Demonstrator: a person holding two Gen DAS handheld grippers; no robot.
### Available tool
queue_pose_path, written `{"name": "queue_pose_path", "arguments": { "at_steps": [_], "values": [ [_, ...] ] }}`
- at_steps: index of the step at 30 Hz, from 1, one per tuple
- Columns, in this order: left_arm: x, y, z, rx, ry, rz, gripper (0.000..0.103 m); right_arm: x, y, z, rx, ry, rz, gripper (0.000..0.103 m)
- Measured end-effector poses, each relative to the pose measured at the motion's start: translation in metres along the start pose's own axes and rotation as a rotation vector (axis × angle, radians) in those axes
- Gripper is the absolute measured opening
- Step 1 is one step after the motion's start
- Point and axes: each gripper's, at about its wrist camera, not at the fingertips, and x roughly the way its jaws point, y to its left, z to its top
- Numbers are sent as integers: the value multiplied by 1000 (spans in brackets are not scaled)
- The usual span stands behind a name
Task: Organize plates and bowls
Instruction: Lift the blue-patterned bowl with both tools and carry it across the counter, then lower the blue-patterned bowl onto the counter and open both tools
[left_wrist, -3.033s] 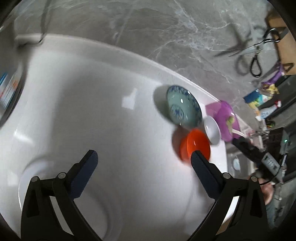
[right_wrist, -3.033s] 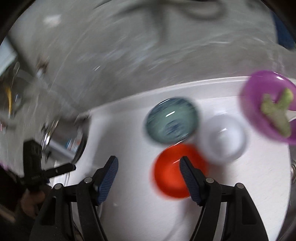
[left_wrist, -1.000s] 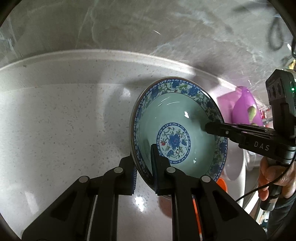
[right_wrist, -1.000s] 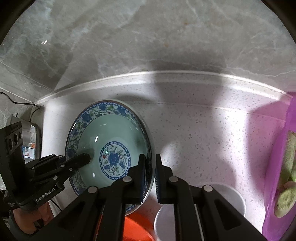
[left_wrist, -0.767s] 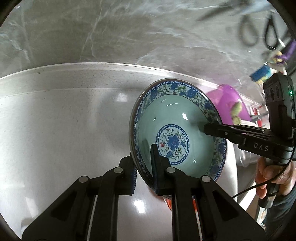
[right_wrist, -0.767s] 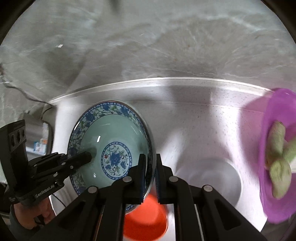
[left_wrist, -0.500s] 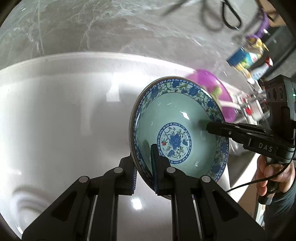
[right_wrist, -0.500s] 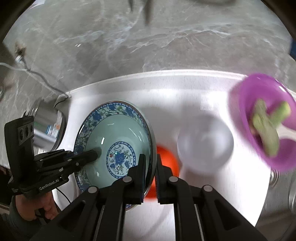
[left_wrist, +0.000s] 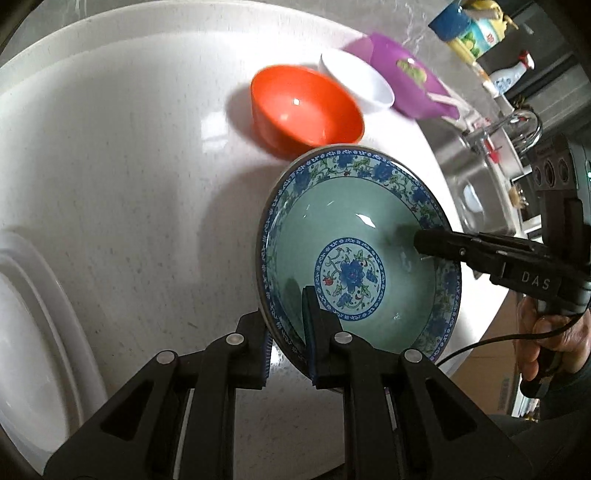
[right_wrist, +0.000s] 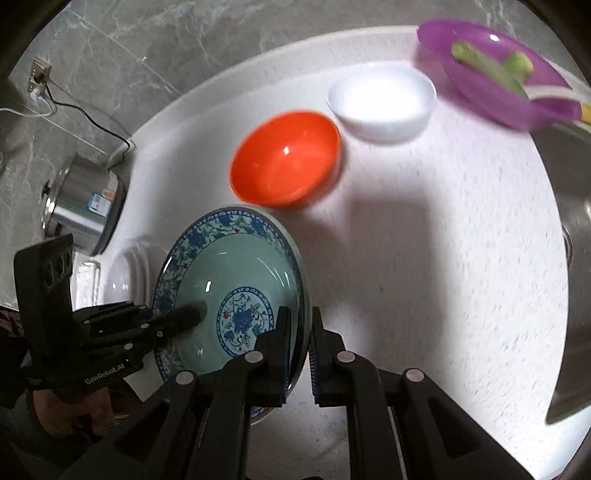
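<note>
A green bowl with a blue flower pattern (left_wrist: 354, 236) is held in the air above the white counter by both grippers. My left gripper (left_wrist: 286, 332) is shut on its near rim. My right gripper (right_wrist: 297, 332) is shut on the opposite rim and shows in the left wrist view (left_wrist: 443, 240) at the right. The bowl also shows in the right wrist view (right_wrist: 236, 273). An orange bowl (left_wrist: 306, 107) and a white bowl (left_wrist: 358, 81) sit on the counter beyond it. White plates (left_wrist: 33, 325) lie at the left.
A purple bowl (right_wrist: 495, 70) holding green pieces sits past the white bowl. A steel pot (right_wrist: 85, 206) stands at the counter's left end. A sink (left_wrist: 476, 184) with a tap lies to the right. Bottles (left_wrist: 465, 26) stand at the back.
Both grippers have lifted the patterned bowl and drawn it back and leftward from the other bowls; the white plates have come into view at the left.
</note>
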Motion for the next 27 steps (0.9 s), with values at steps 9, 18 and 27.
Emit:
{"name": "queue_pose_path", "arguments": {
  "at_steps": [9, 18, 27],
  "values": [
    [28, -1, -6, 26, 6, 11, 13, 10, -10, -16, 8, -14, -1, 11],
    [43, -6, 0, 39, -11, 24, 13, 18, -21, -23, 8, -14, 3, 11],
    [28, -4, 8, 9, -73, 7, 81, 16, -24, -29, 7, -41, 36, 47]
  ]
}}
